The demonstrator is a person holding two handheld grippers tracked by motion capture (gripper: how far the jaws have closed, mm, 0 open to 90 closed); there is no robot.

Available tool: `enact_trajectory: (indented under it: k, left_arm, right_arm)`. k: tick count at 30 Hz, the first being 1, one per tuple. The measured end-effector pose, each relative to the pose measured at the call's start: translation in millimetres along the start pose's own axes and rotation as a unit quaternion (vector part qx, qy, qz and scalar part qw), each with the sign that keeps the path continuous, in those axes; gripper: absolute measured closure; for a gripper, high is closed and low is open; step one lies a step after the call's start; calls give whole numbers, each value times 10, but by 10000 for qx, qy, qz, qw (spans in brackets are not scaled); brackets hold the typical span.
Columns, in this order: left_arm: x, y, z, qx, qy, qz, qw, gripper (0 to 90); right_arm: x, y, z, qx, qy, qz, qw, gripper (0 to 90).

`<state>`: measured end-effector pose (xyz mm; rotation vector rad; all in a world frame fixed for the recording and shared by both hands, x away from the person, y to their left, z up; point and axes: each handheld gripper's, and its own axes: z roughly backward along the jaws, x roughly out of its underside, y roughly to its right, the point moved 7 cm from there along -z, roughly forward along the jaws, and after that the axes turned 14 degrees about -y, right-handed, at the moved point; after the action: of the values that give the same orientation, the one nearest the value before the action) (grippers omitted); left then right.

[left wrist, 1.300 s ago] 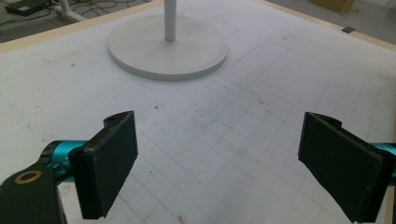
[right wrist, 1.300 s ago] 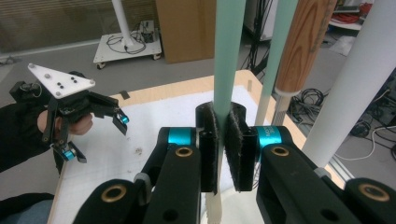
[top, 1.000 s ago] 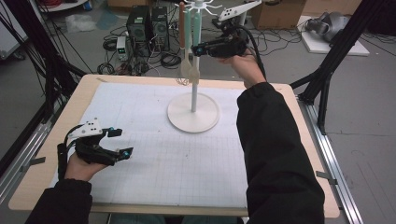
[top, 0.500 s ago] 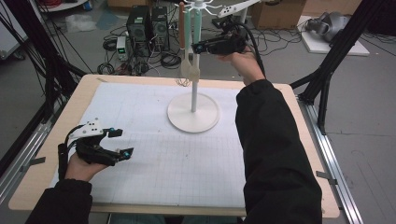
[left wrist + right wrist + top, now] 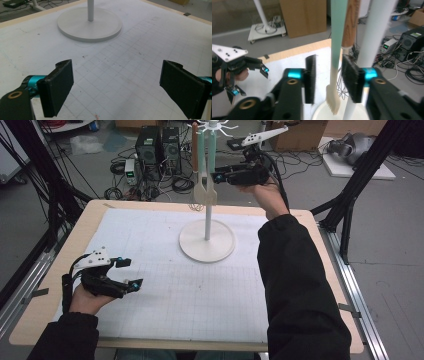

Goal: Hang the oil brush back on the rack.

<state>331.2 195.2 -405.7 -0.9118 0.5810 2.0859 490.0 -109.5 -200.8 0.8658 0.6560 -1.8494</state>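
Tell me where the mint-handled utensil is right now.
The mint-handled utensil hangs from the white stand at the table's far edge in the high view, beside a wooden-handled utensil, between the just-opened jaws of the right gripper.

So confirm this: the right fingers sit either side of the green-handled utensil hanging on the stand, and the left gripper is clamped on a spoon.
Wrong on the left gripper: the left gripper view shows its fingers wide apart over bare mat, holding nothing. The right gripper does straddle the green-handled utensil on the stand, having just been opening.
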Motion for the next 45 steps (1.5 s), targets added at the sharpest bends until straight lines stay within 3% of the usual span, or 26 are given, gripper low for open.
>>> enact_trajectory:
  k: [9, 17, 25, 45]
  left_arm:
    - [5, 10, -21, -9, -46, -10, 10000, 123]
    - [11, 9, -27, 4, -60, 15, 10000, 123]
    - [8, 14, -28, 4, -53, 7, 10000, 121]
    - [12, 9, -34, -5, -80, 15, 10000, 115]
  right_arm:
    - [240, -39, 92, 302, 160, -183, 9993, 441]
    - [463, -135, 24, 295, 202, -229, 9991, 344]
    - [648, -200, -26, 268, 225, -283, 9990, 301]
    - [1104, -287, -59, 509, 273, -444, 9973, 200]
